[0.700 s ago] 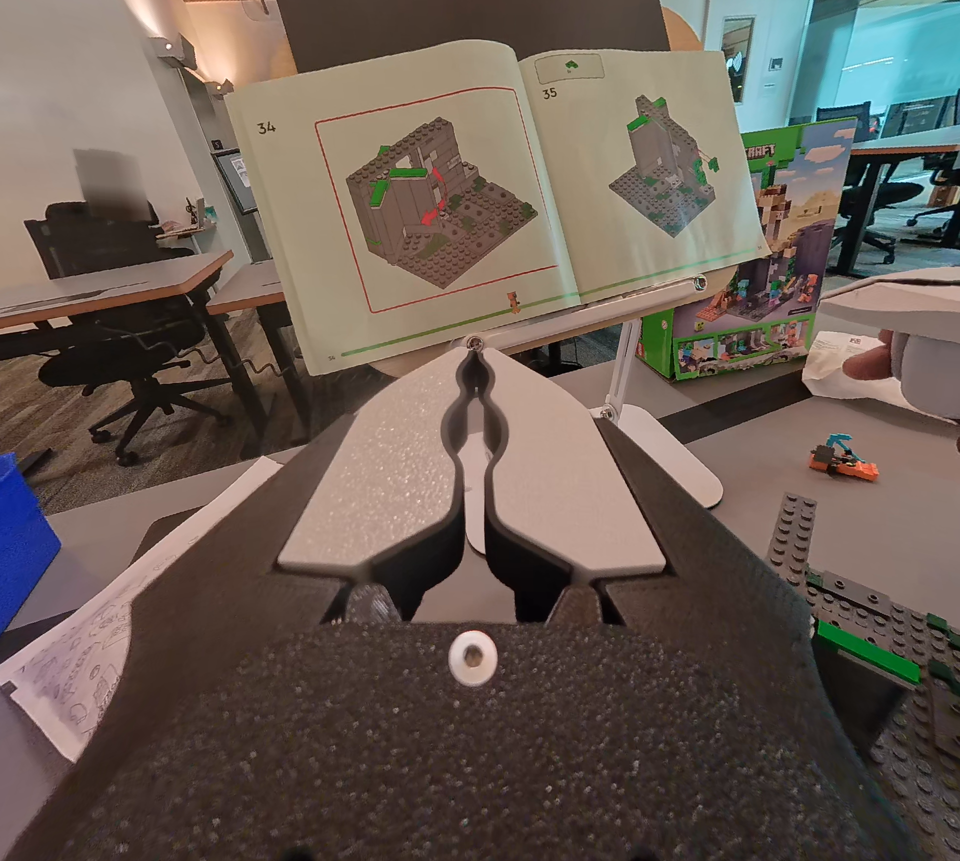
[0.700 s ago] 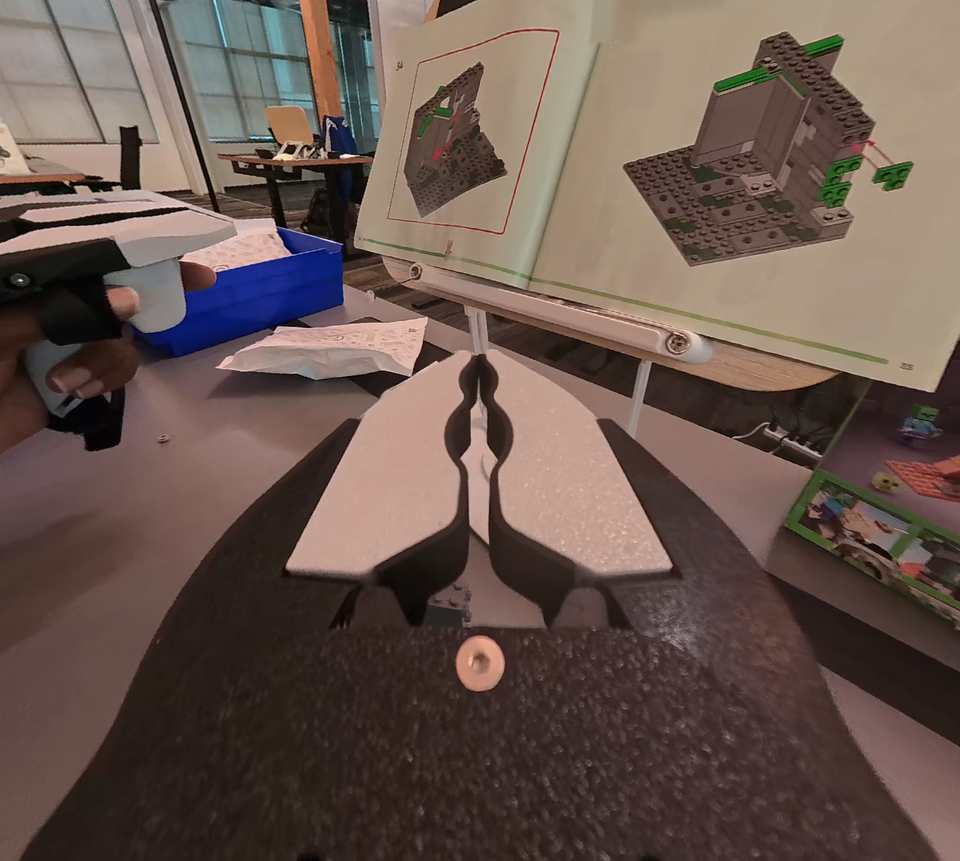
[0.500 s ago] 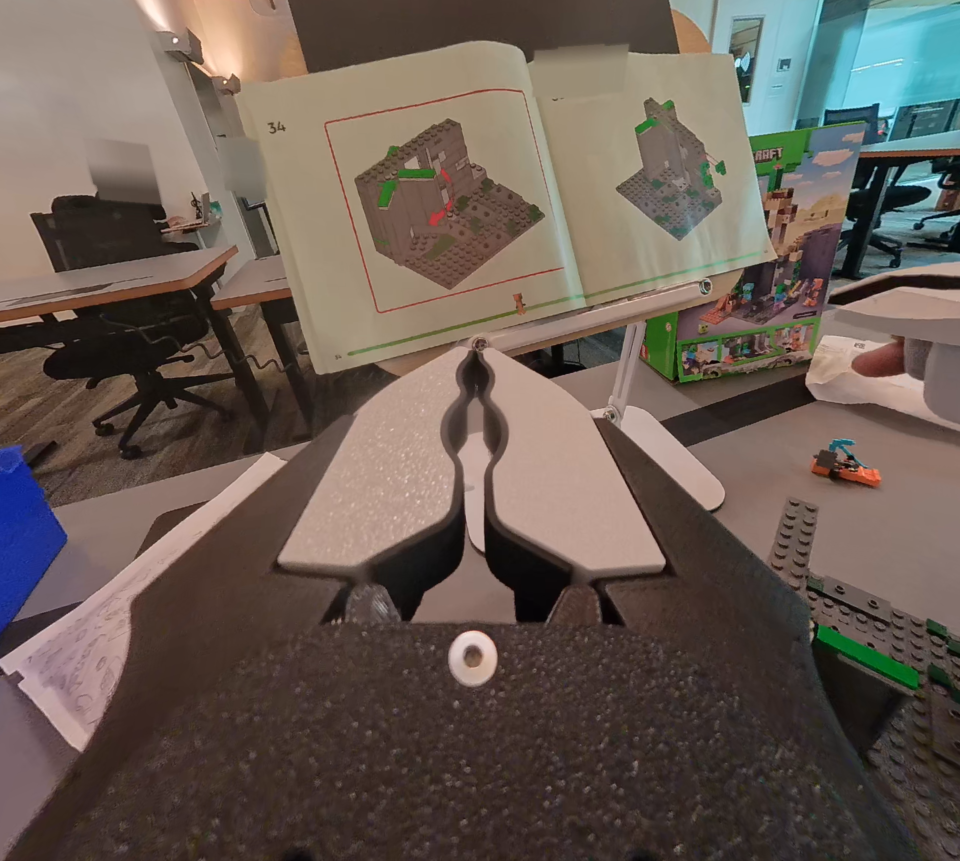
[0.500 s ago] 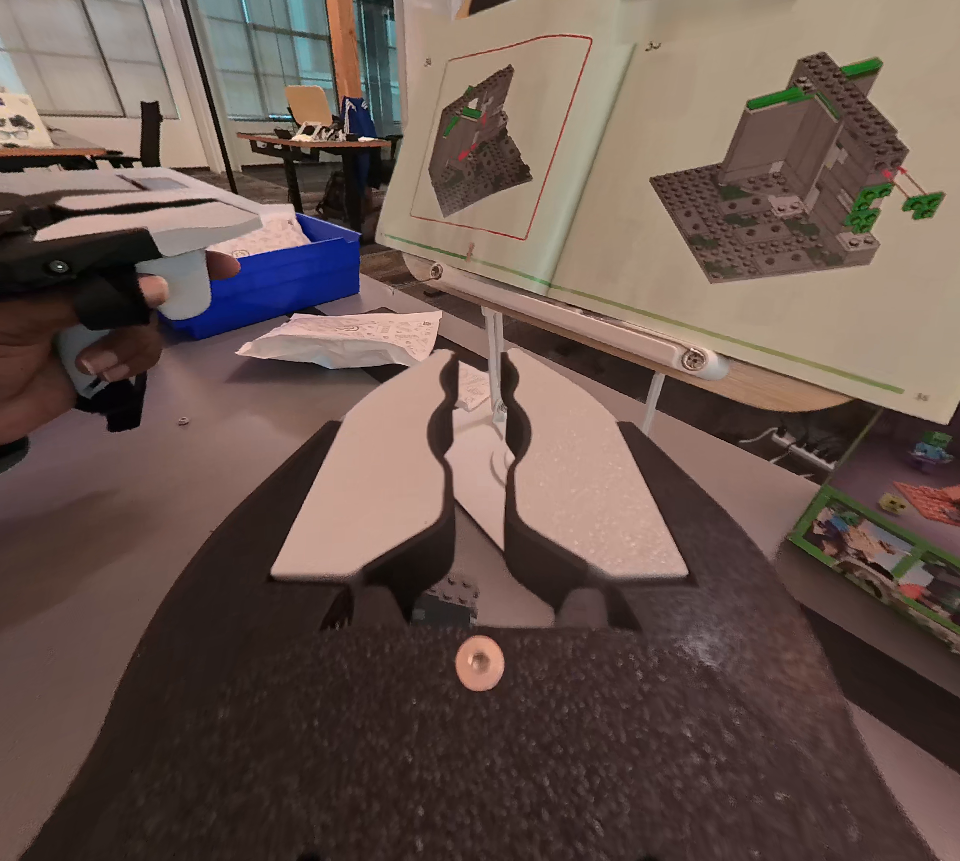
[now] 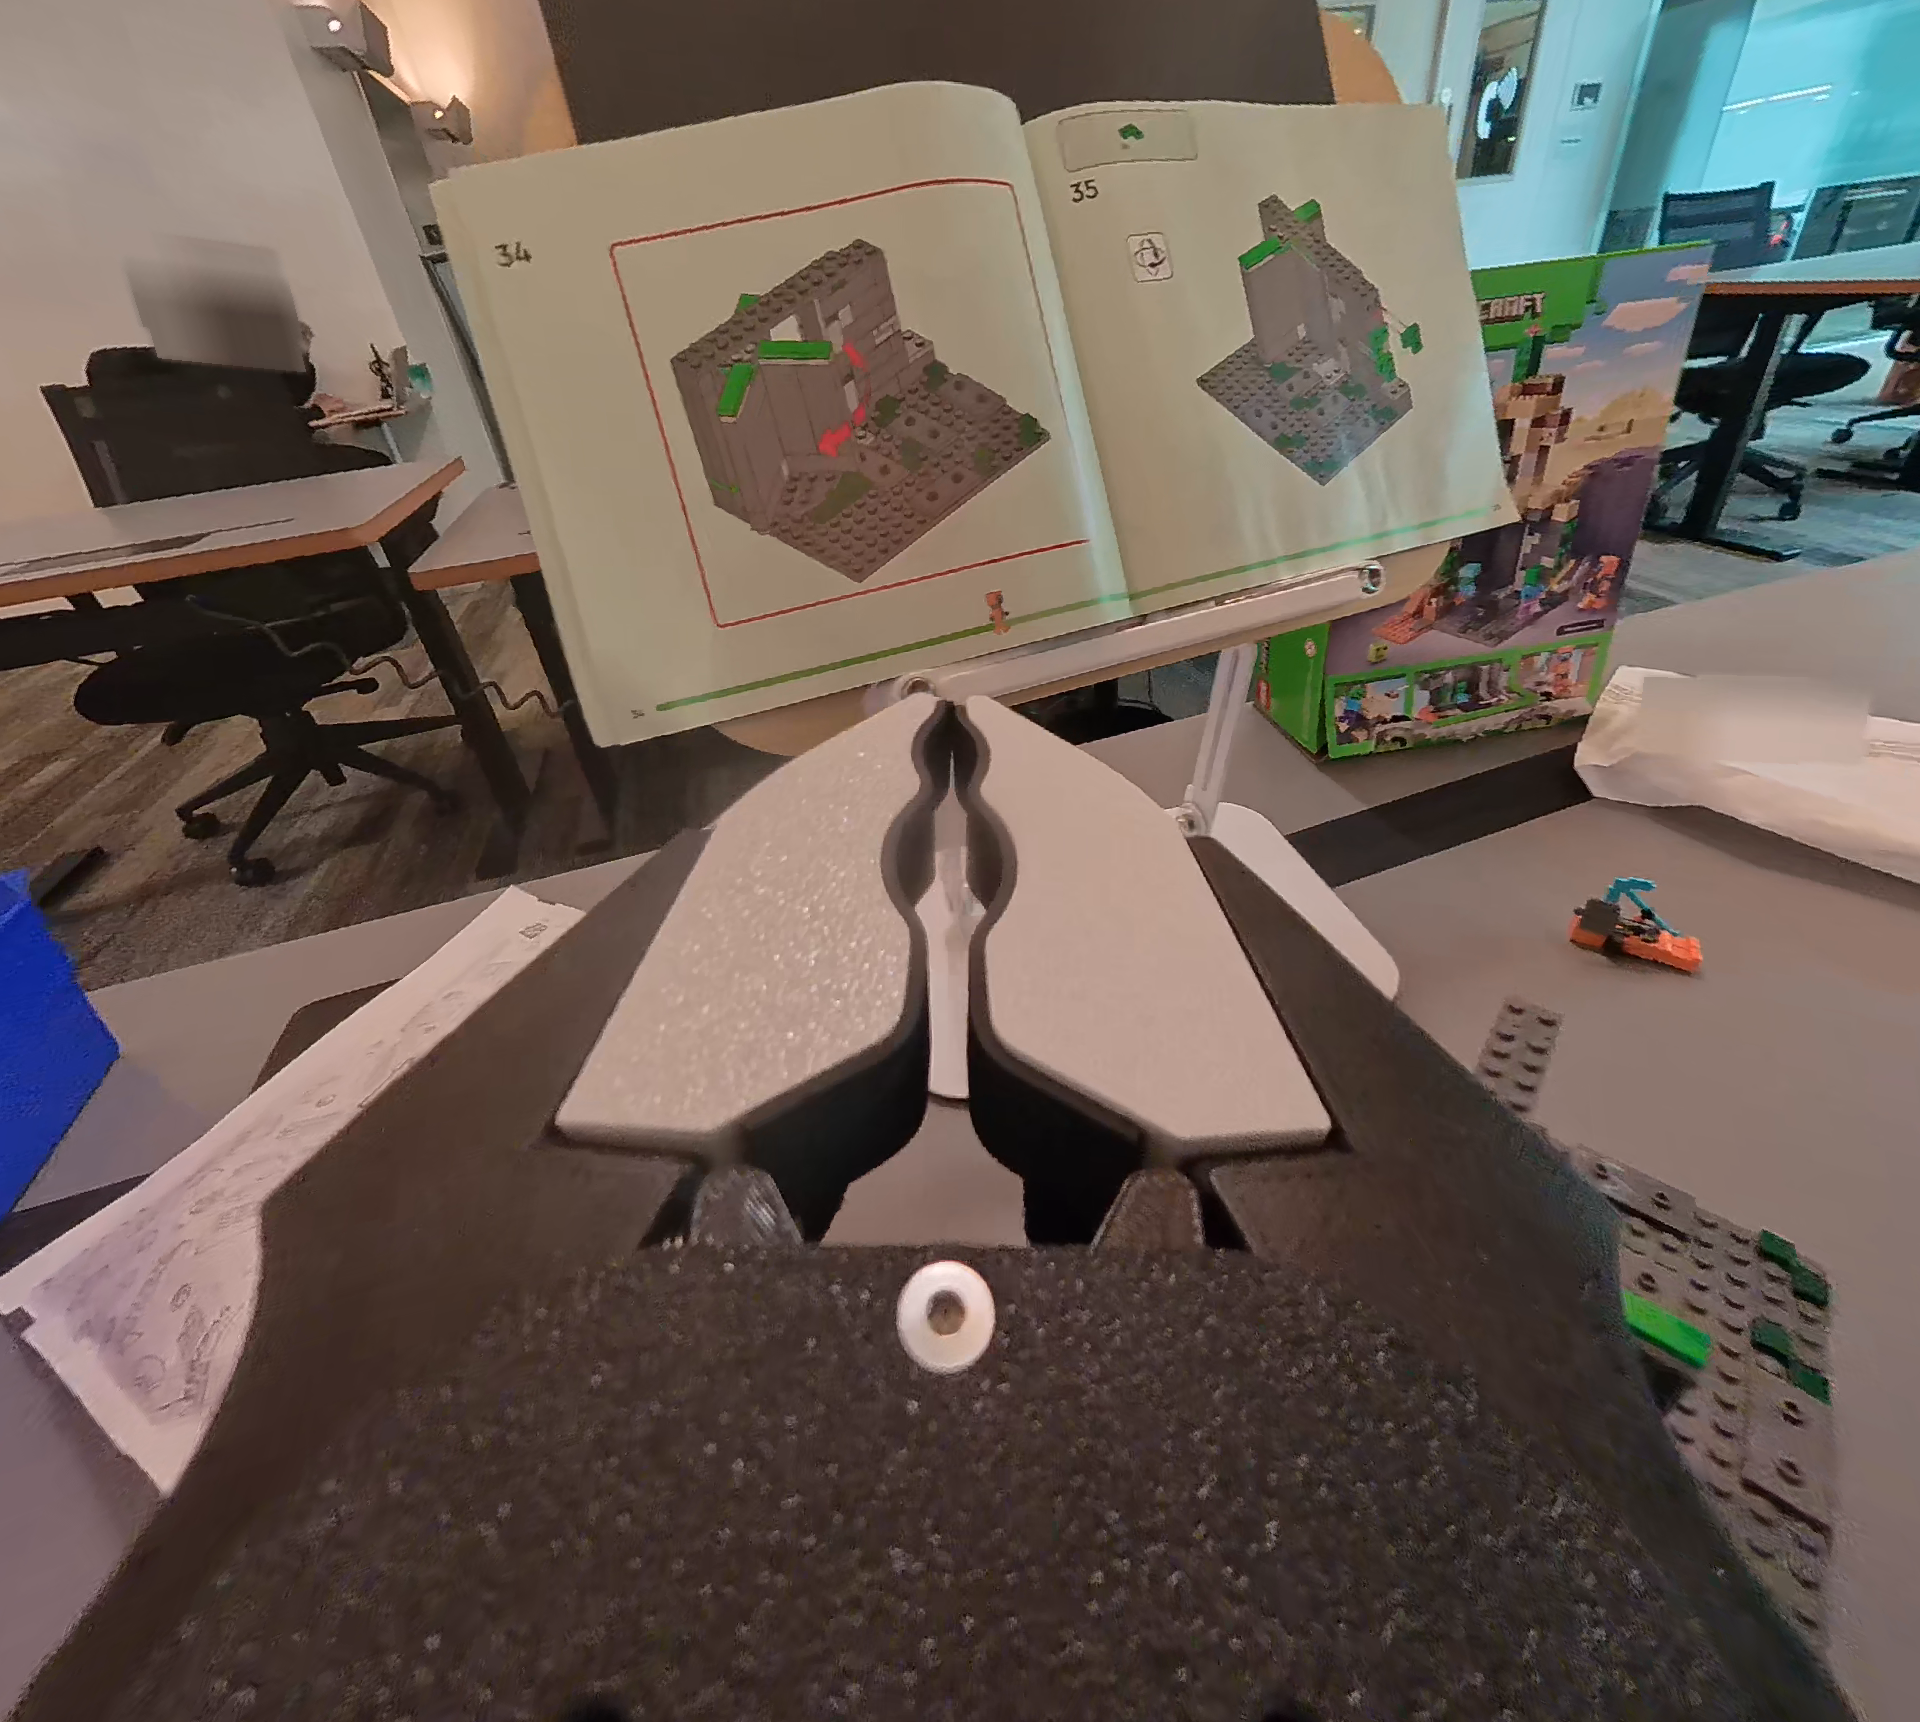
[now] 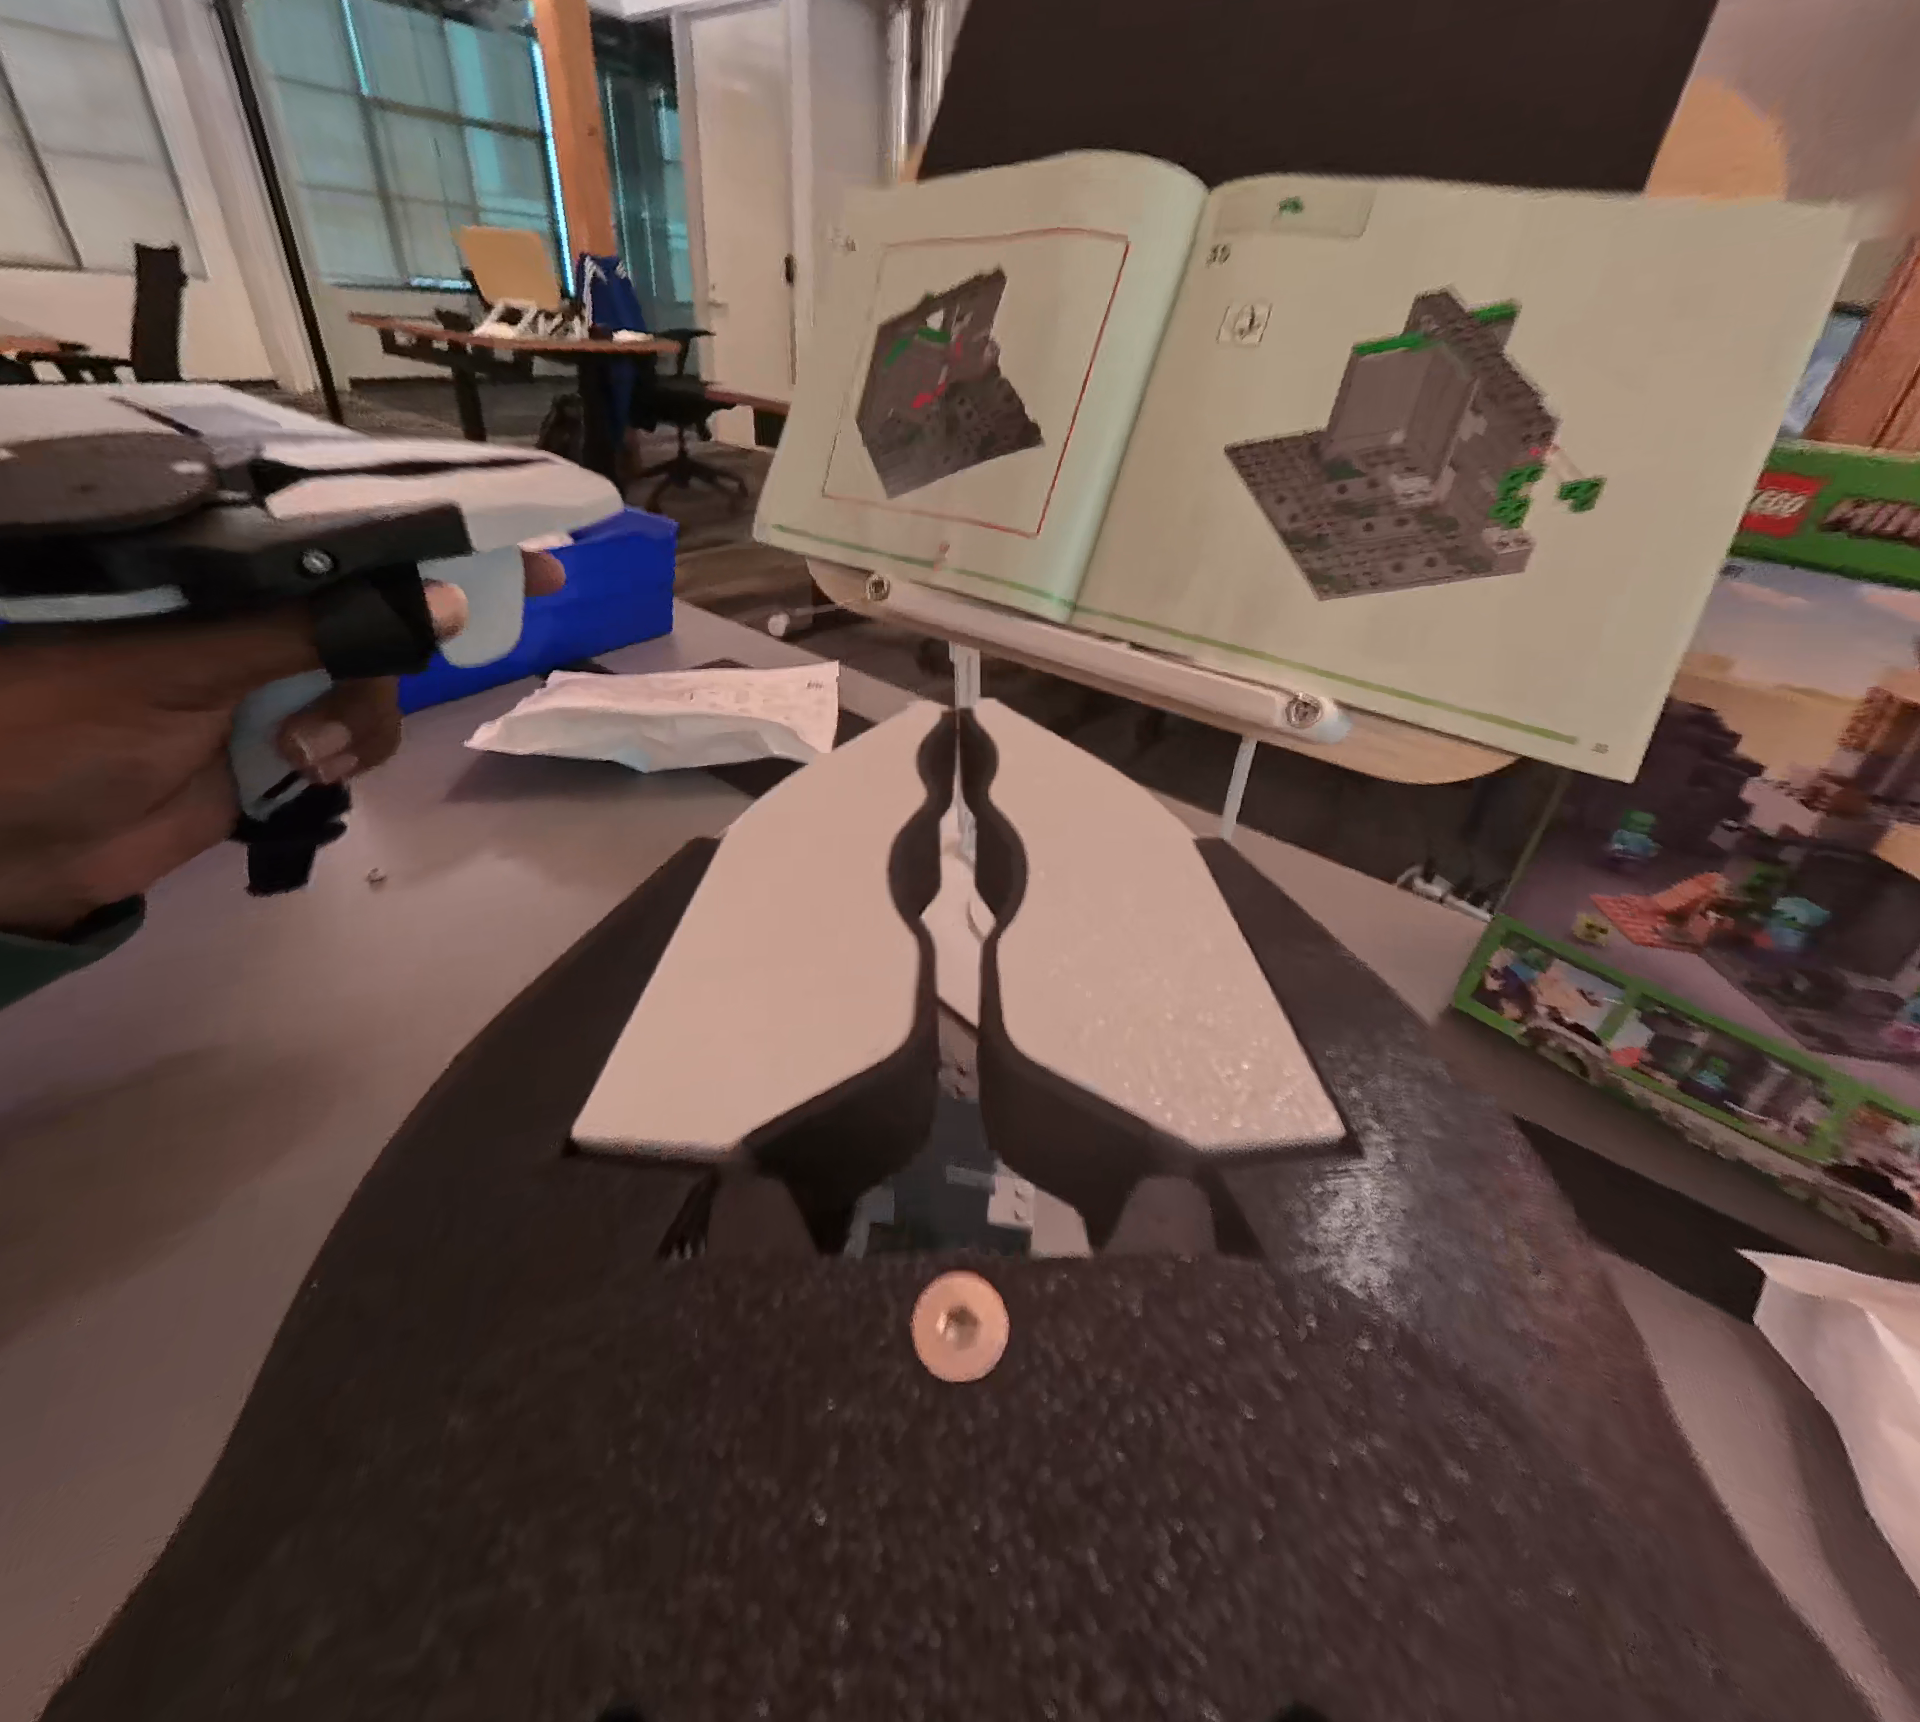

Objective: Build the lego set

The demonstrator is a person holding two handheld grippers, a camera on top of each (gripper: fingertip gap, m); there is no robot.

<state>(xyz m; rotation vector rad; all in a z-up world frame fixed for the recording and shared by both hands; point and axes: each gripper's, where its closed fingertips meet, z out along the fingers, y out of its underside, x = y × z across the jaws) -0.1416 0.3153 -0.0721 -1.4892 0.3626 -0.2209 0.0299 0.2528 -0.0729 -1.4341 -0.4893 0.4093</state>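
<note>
Left wrist view: left gripper (image 5: 951, 727) is clenched empty; right gripper (image 6: 954, 722) likewise; the grey studded baseplate build (image 5: 1725, 1360) is judged rigid, light, best gripped at its edges.

The right gripper (image 6: 954, 716) is closed, tips meeting, aimed at an open instruction booklet (image 6: 1247, 446) on a white stand (image 6: 1101, 654). A hand (image 6: 156, 758) grips the left gripper (image 6: 343, 519) over the grey bench (image 6: 312, 997).

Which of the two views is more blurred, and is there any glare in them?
Right wrist view: motion blur smears the instruction booklet and the box; light sheen on the right gripper mount. Left wrist view: sharper, booklet crisp, a bright wall lamp glowing, edges curved by the wide lens.
</note>
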